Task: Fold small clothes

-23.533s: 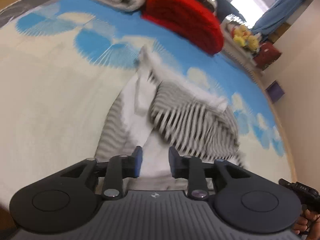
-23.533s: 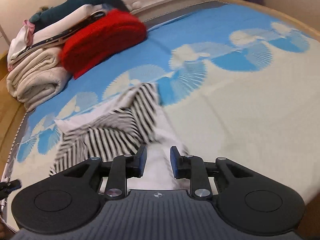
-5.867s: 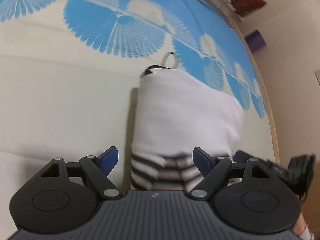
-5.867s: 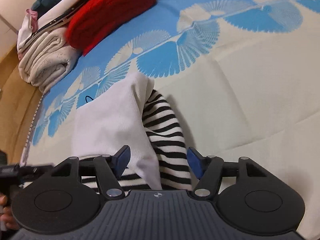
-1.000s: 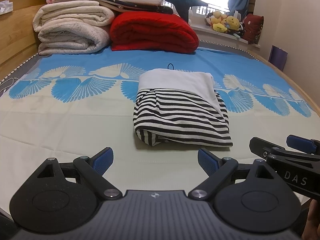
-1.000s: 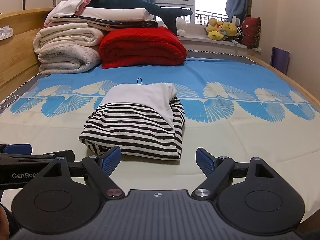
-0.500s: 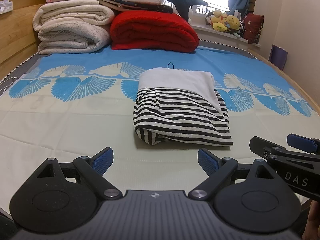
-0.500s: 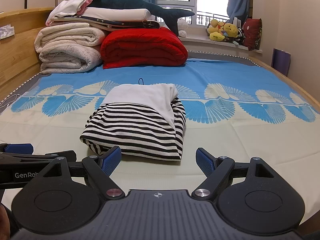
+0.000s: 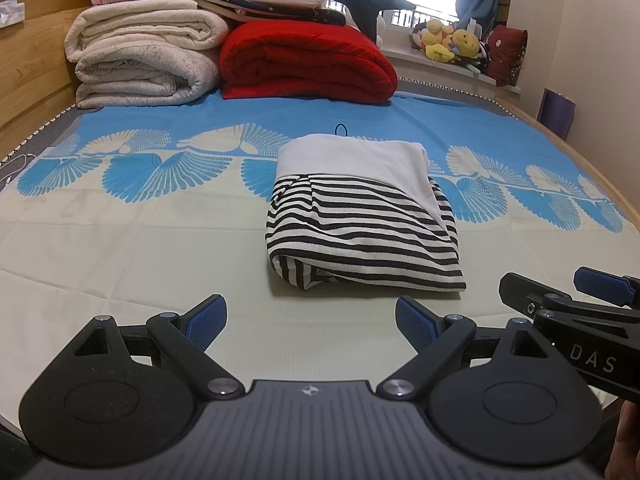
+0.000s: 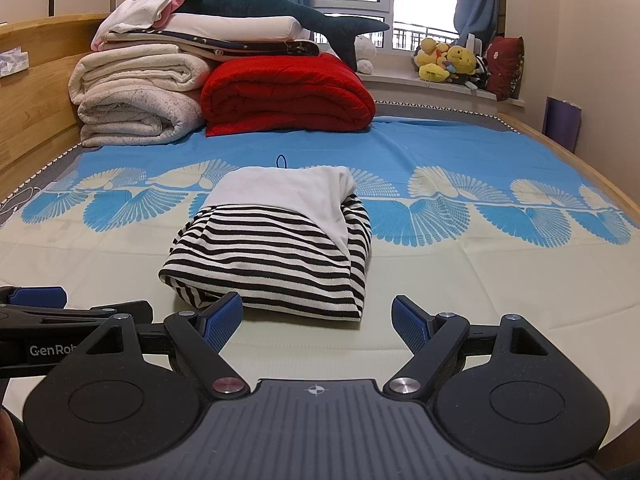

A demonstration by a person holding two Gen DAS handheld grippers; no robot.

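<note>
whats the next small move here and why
Probably none on the garment: hold both sets of tongs back, or tidy one edge at most. The striped garment lies as a compact folded bundle on the bed sheet, its white part on top. The left tongs and right tongs are open, empty and clear of it. Only the near left corner looks slightly loose.

folded garment (image 9: pixel 362 216) mid-bed | blankets (image 9: pixel 304 62) behind it | left claw (image 9: pixel 310 318), right claw (image 10: pixel 316 318) before it

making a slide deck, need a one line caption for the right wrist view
Folded striped garment lies on the patterned bedsheet, right gripper open and apart from it.
</note>
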